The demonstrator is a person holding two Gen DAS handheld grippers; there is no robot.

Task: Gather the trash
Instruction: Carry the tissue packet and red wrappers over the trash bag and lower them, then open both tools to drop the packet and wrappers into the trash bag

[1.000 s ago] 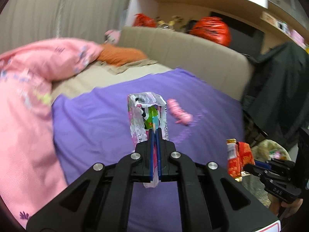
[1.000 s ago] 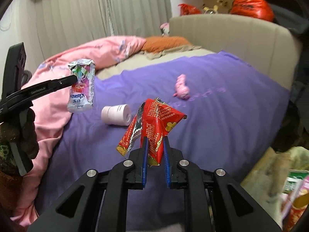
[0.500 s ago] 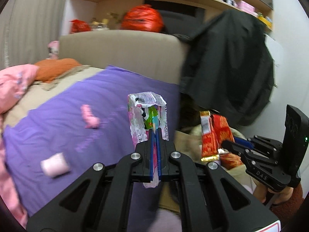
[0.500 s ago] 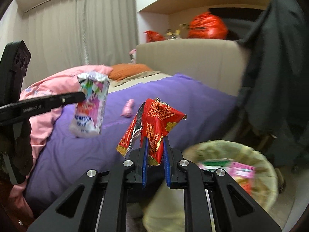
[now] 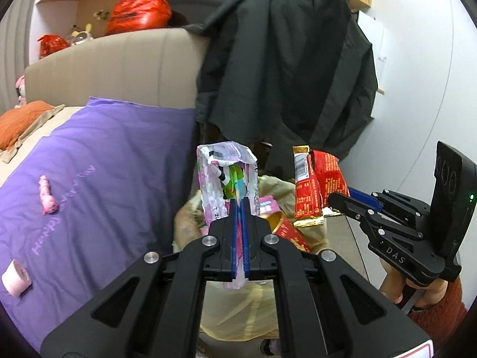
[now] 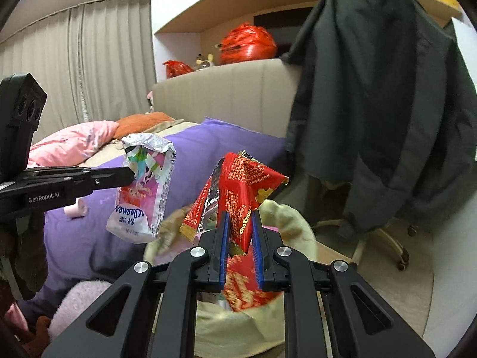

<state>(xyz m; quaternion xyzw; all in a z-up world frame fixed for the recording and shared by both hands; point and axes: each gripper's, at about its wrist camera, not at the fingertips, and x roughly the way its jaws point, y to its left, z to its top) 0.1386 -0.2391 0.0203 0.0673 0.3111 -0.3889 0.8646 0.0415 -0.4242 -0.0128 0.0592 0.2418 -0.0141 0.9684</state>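
Note:
My left gripper (image 5: 238,205) is shut on a crumpled white and pink tissue packet (image 5: 226,176), held upright above a bin lined with a pale yellow bag (image 5: 238,307). In the right wrist view the same packet (image 6: 143,191) hangs from the left gripper (image 6: 131,174) at the left. My right gripper (image 6: 240,217) is shut on red snack wrappers (image 6: 244,191), just over the bin (image 6: 286,217), which holds red and pink wrappers. From the left wrist view the red wrappers (image 5: 313,185) and the right gripper (image 5: 334,200) hang to the right of the packet.
The bed with its purple sheet (image 5: 89,161) lies to the left, with a pink paper roll (image 5: 16,277) and a small pink toy (image 5: 47,197) on it. A black coat (image 6: 381,89) hangs over a chair behind the bin. A pink blanket (image 6: 71,143) and beige headboard (image 5: 119,68) stand farther back.
Both grippers swung right from over the bed to above the bin, each keeping its wrapper. The bed slid to the left of both views and the coat and bin came in.

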